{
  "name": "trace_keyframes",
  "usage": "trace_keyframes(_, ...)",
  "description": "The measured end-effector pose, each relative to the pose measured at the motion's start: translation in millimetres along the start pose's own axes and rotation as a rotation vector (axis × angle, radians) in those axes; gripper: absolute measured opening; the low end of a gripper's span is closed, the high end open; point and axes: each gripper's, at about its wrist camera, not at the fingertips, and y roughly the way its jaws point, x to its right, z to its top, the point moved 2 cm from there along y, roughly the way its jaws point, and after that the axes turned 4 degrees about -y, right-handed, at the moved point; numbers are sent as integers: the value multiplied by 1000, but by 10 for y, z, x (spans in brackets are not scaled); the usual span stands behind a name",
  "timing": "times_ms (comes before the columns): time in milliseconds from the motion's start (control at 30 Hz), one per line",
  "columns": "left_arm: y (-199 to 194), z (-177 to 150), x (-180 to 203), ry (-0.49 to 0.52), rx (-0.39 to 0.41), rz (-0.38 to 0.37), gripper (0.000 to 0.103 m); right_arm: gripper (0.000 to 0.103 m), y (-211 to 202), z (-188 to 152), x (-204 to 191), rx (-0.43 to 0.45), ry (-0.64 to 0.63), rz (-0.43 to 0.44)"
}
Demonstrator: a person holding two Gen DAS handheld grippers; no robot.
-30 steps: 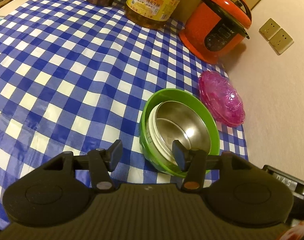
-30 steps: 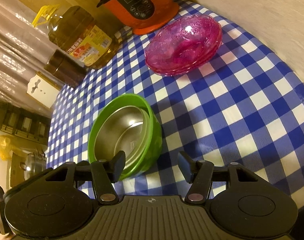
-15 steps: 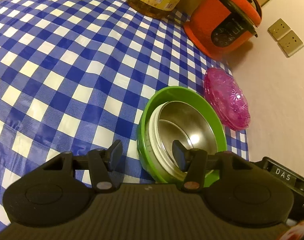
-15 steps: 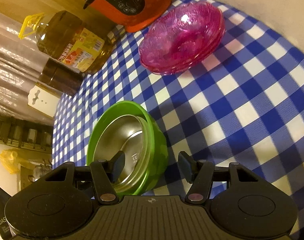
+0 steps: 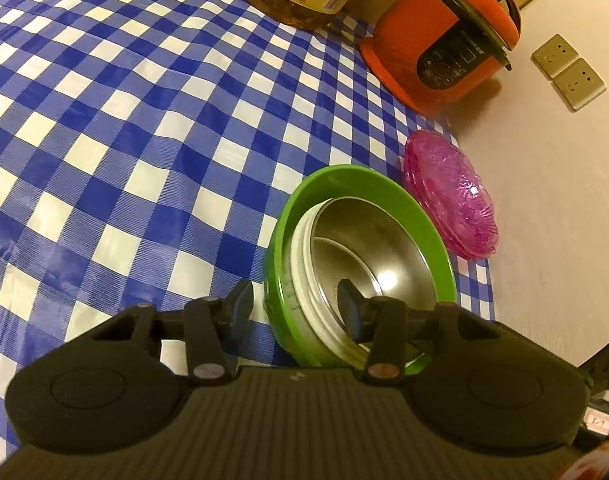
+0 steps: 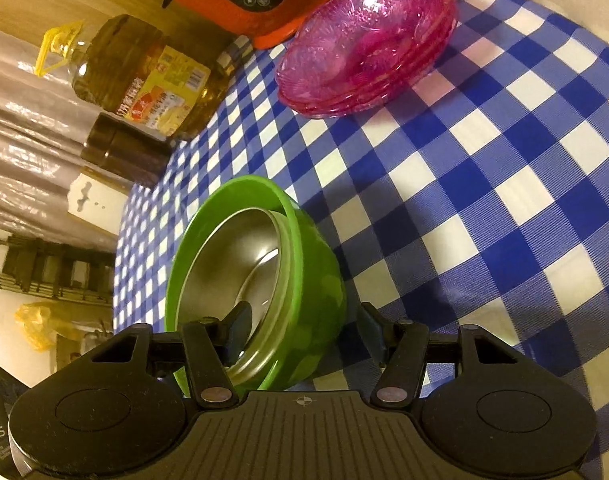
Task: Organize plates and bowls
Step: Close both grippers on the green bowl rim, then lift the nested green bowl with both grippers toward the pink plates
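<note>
Currently we straddle opposite walls of the green bowl (image 5: 388,184), low centre in both wrist views, on the checked table (image 5: 124,128).

Left gripper (image 5: 296,304): jaws closing, with the bowl's left wall between them, one finger outside, the other inside over the steel. Pads are not yet seen pressing, so we read no grip so far.

Right gripper (image 6: 304,320): jaws apart, spanning the bowl's right wall, left finger inside, right finger outside on the cloth side. We see a gap on the outer side, so nothing is clamped.

Inside the green bowl sits a steel bowl (image 5: 368,248) with a pale ring around its rim, nested and pushed toward one side. The nested stack looks tilted in the right view, though the fisheye may exaggerate that.

Why two grippers: our judgement is that a wide stack gripped on a thin rim twists with a single hold, so opposite walls give balance.

Pink glass dishes (image 6: 368,40) are already stacked in the upper right of the right view, near the orange cooker (image 5: 444,36). Oil jug (image 6: 140,80) and dark jar (image 6: 124,152) sit along the back edge.

Likely next step: close both, then lift. Risk: the steel bowl sliding inside if we tilt.
</note>
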Motion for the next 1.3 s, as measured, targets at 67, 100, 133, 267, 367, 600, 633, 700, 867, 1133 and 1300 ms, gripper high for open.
trace_keyframes(67, 14, -6, -2, -1, -2, -12, 40, 59, 8, -13, 10, 9, -3, 10)
trace_keyframes(100, 22, -8, 0, -1, -2, -14, 40, 59, 14, -19, 8, 14, -7, 14)
trace_keyframes(133, 25, -10, 5, 1, 1, -13, 40, 59, 20, -26, 9, 19, -9, 18)
trace_keyframes(267, 36, -16, -9, 9, 6, -24, 40, 54, 32, -68, -13, 57, -44, 33)
trace_keyframes(367, 54, -22, -15, 21, 1, -24, 37, 51, 50, -89, -26, 66, -68, 25)
trace_keyframes(600, 94, -17, -60, -6, -11, -24, 34, 48, 92, -78, 32, 41, -42, 48)
trace_keyframes(633, 96, 0, -70, -12, -8, -21, 34, 48, 87, -63, 40, 42, -33, 46)
trace_keyframes(700, 105, 47, -87, -15, 3, -12, 34, 48, 81, -32, 48, 50, -32, 39)
trace_keyframes(867, 137, 151, -98, -11, 18, -6, 32, 48, 84, 42, 95, 66, -24, 30)
trace_keyframes(1133, 230, 223, -79, -2, 35, 0, 32, 48, 190, 107, 29, 75, -69, 19)
trace_keyframes(1300, 281, 195, -67, 10, 46, 13, 32, 48, 223, 85, -7, 83, -89, 4)
